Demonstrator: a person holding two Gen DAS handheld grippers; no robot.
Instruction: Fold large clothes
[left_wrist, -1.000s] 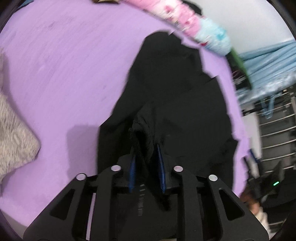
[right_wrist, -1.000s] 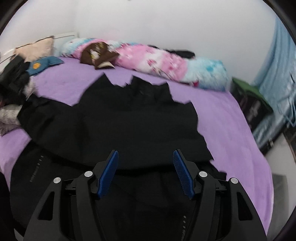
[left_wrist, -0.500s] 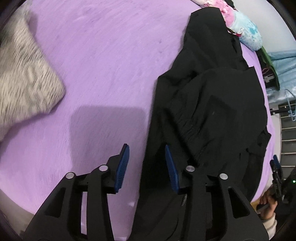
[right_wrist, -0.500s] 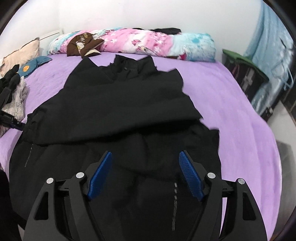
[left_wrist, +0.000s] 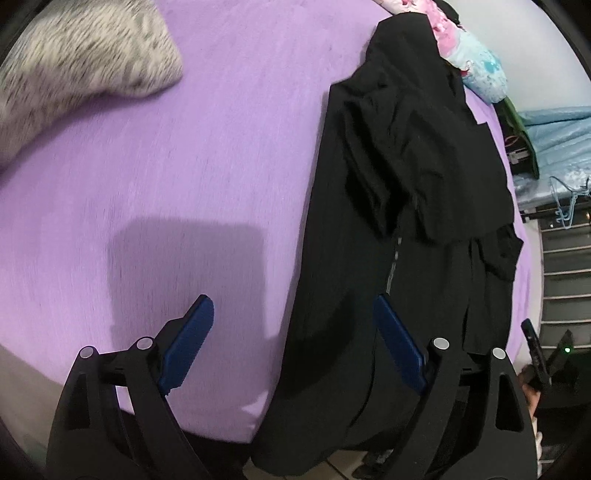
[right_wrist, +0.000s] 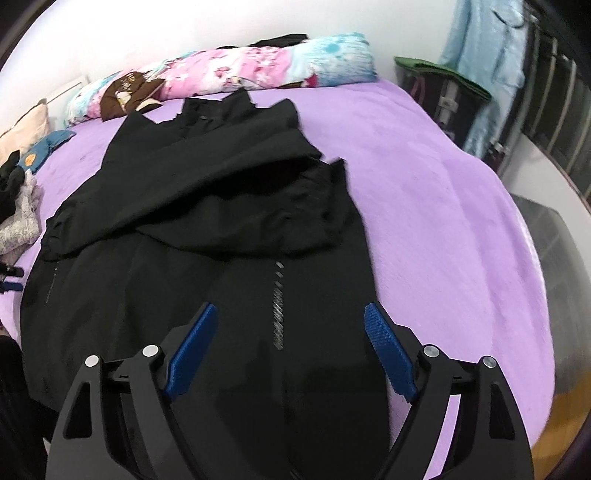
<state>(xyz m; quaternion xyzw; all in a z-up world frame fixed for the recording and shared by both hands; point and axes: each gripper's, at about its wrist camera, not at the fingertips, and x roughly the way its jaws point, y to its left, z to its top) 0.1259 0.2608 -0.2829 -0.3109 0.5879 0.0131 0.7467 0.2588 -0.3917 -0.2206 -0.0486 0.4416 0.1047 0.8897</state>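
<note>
Hovering w/ both grippers, left (left_wrist: 291, 332) & right (right_wrist: 286, 338), spread & empty over jacket (right_wrist: 207, 229) at bed's (right_wrist: 436, 206) near edge, sleeves folded in, prob lining up hem grab.

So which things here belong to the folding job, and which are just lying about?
Job: black jacket, left claw, right claw, both open.

Lying about: floral bolster, grey knit, blue mitten, green-topped bag.

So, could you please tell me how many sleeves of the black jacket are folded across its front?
2: one sleeve crosses toward the bed's left side, its cuff near the jacket's edge; the other sleeve lies bunched on the right. The black jacket lies on the purple bed.
</note>
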